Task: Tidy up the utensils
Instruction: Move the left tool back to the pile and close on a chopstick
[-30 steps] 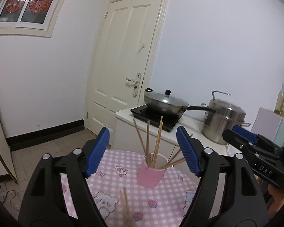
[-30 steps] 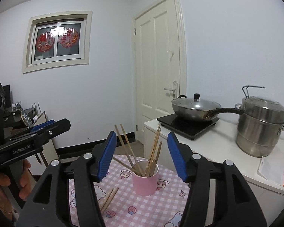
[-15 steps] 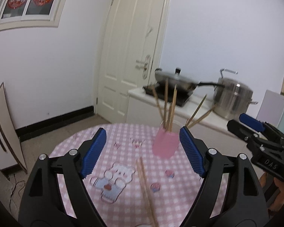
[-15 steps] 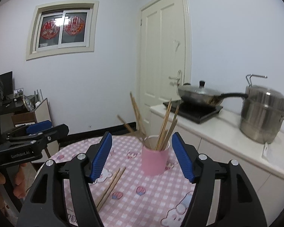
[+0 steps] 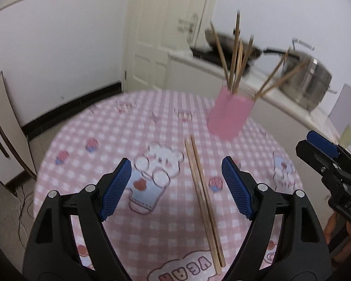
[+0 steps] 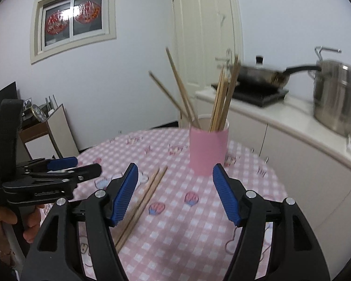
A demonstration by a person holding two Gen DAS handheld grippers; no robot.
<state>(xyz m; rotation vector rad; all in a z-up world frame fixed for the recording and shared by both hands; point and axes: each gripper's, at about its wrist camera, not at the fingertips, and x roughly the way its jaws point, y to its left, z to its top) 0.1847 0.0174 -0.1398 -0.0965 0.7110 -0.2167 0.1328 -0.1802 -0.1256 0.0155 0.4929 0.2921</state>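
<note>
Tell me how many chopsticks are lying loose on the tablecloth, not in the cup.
2. The loose chopsticks lie side by side on the pink checked tablecloth, in front of the pink cup. The left claw hangs open over them.

I see even, soft indoor light, faint shadows. Left wrist view motion-blurred, worst on far pink cup and wok. Fisheye bends edges, dark vignette corners.
</note>
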